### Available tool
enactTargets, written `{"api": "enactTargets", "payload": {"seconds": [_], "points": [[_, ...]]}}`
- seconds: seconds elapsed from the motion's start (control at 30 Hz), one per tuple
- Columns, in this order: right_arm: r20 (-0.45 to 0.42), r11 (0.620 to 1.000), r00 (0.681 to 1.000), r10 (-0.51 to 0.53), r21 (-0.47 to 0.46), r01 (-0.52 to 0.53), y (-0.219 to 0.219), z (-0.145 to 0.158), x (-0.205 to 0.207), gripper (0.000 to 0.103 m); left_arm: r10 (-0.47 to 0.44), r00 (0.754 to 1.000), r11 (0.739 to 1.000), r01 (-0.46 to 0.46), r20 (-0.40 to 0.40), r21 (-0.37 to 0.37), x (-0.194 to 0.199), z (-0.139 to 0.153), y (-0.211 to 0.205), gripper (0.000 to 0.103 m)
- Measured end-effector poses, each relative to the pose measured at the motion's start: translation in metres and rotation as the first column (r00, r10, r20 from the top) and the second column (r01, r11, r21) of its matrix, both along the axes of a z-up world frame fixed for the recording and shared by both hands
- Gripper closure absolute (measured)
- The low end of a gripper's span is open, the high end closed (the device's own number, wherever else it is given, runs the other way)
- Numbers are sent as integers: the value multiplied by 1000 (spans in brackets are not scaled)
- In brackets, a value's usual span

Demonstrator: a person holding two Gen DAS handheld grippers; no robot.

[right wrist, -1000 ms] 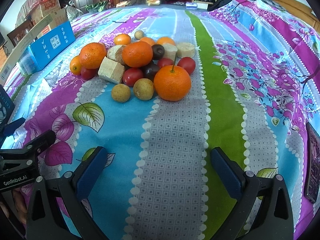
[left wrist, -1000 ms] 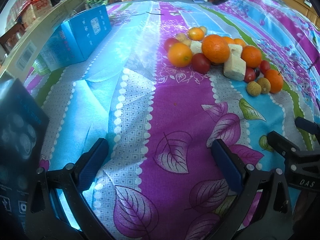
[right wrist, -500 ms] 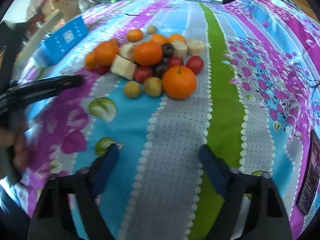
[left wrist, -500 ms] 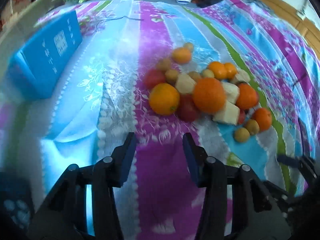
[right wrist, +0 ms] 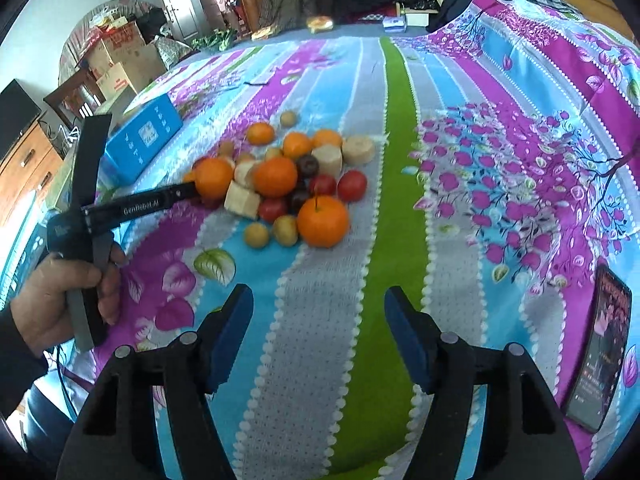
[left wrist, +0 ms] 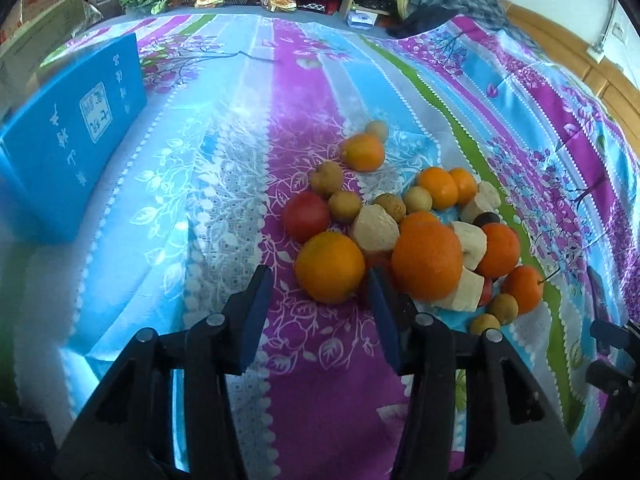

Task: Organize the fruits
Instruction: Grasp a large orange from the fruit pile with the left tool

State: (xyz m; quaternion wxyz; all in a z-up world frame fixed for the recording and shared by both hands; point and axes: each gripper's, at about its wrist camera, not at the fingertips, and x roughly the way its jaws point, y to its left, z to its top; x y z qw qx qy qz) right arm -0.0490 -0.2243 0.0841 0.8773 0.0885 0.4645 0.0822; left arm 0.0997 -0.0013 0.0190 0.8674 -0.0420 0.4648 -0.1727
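A pile of fruit lies on the striped floral bedsheet (left wrist: 240, 184): oranges, red tomatoes (left wrist: 306, 216), small brown longans (left wrist: 344, 204) and pale cut chunks (left wrist: 376, 226). My left gripper (left wrist: 318, 272) is part open just short of the nearest orange (left wrist: 330, 266), which sits beyond the gap between its tips; the pads do not press it. In the right wrist view the left gripper (right wrist: 188, 190), held by a hand (right wrist: 56, 300), reaches that orange (right wrist: 212, 178) at the pile's left edge. My right gripper (right wrist: 319, 293) hangs open and empty above the sheet, short of a stemmed orange (right wrist: 322, 220).
A blue box (left wrist: 72, 136) stands left of the pile, also visible as the blue box (right wrist: 140, 140) in the right wrist view. A phone (right wrist: 600, 356) lies at the right on the sheet. Clothes and cardboard boxes (right wrist: 120, 60) crowd the far end.
Both grippers' jaws have narrowed from wide open. The left gripper moved forward up to the fruit pile. The right gripper rose, so the pile looks farther off.
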Motion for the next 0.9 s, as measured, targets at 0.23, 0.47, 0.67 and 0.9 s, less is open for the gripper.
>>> {"api": "enactTargets", "payload": {"seconds": [0.23,0.47,0.67,0.9], "points": [[-3,999,1000,-25,35,25,-10,1,15,40,-14,1000,1000,14,4,5,-1,4,-6,67],[-5,991,999,52,122,-51,7,-3,22,59,51,998,999,-51,24,2,-24,20,14,67],[-38,994,999,34,109,-30,16,-24,38,68,53,998,998,-52,46,-18,-44,33,18,67],[-65,989,995,70,138,-61,30,-38,55,69,37,997,999,-37,63,-10,-51,37,13,67]]}}
